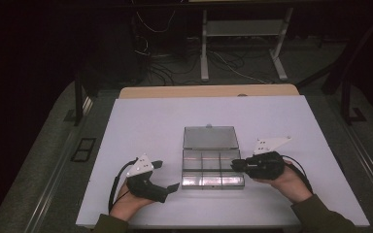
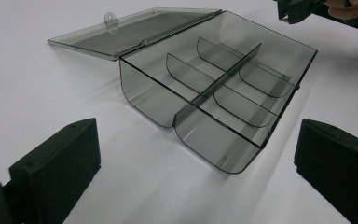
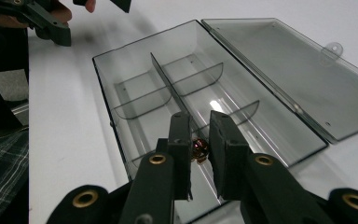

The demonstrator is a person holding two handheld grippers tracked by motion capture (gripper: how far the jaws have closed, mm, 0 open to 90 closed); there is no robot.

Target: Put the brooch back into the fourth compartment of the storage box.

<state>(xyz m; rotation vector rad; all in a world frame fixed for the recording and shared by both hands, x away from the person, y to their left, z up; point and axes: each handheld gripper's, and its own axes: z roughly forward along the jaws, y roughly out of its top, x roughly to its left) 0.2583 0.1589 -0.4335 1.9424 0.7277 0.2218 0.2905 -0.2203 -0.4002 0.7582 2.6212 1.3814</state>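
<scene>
A smoky clear compartment box (image 1: 182, 167) stands open mid-table, its lid (image 1: 210, 138) lying flat behind it. Dividers split the box (image 2: 149, 100) into several cells, which look bare in the left gripper view. My right gripper (image 1: 234, 165) reaches in over the box's right end, shut on a small dark red bead (image 3: 199, 150). In its own view the right gripper (image 3: 201, 126) hangs above a near cell of the box (image 3: 121, 88). My left gripper (image 1: 166, 175) rests left of the box with jaws wide apart and nothing between them; the left gripper (image 2: 200, 140) faces the box's near corner.
The white board (image 1: 141, 121) covers a wooden table whose far edge (image 1: 209, 91) shows behind it. Beyond lie dark floor, loose cables (image 1: 165, 73) and a white stand's legs (image 1: 204, 53). The lid (image 3: 284, 60) has a small hanging tab.
</scene>
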